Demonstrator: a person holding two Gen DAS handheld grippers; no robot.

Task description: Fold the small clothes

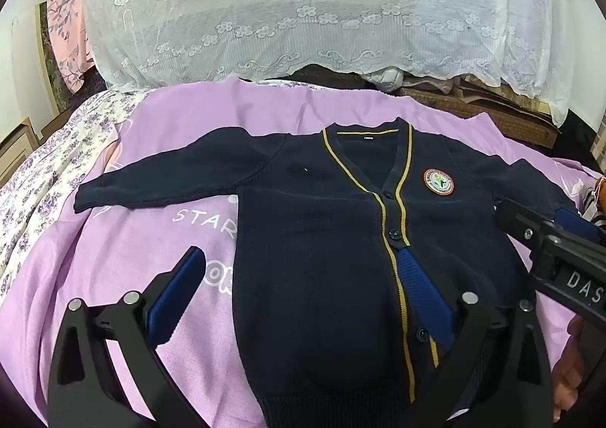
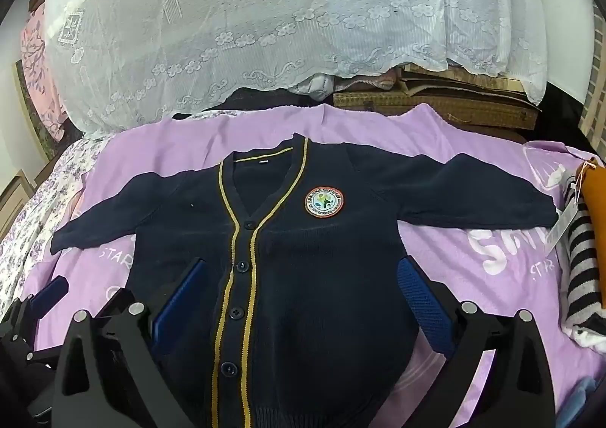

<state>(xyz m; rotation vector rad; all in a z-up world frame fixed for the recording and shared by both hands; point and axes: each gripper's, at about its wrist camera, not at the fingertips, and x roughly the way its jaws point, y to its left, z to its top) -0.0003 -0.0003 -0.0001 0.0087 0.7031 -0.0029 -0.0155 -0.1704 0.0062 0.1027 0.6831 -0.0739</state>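
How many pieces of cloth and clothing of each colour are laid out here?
Navy knitted cardigan with yellow trim: 1
Purple printed sheet under it: 1
White lace cover behind: 1
Floral purple-and-white bedsheet: 1
Black-and-white striped garment: 1
Orange cloth item: 1
Pink floral fabric: 1
Total: 7

The purple sheet (image 1: 159,147) has white print: "STAR" can be read beside the dark cardigan (image 1: 310,238), under its sleeve. On the other gripper's black body (image 1: 568,269), at the right edge, stand the letters "DAS". The round badge (image 2: 324,201) on the cardigan carries lettering too small to read.
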